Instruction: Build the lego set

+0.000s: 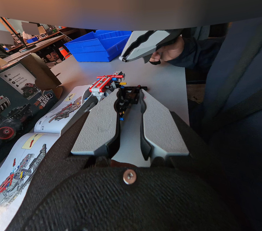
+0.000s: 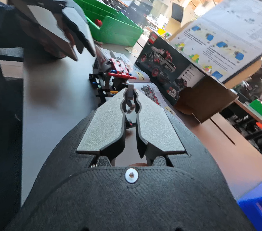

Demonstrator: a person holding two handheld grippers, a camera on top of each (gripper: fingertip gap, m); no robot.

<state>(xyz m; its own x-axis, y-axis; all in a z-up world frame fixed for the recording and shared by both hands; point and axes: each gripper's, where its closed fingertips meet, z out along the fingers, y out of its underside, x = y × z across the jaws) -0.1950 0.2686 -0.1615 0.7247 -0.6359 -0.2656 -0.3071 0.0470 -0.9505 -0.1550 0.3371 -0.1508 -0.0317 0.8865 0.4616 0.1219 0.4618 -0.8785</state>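
Left wrist view: our left gripper (image 1: 129,91) stands parted around the black frame of the lego model (image 1: 112,84) on the grey table (image 1: 163,82), seemingly untouched. Our right gripper (image 2: 130,91) pinches a small grey piece (image 2: 130,89) above it.

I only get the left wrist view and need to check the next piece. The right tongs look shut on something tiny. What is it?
Observer: The right wrist view shows the right tongs shut on a small grey lego piece, longer than wide, with a black pin in it.
Operator: Any spare parts outside my view?
Observer: Yes, a green bin stands beyond the model, and a red piece lies in it.
Operator: Anything behind the box?
Observer: A large printed sheet stands upright behind the lego box.
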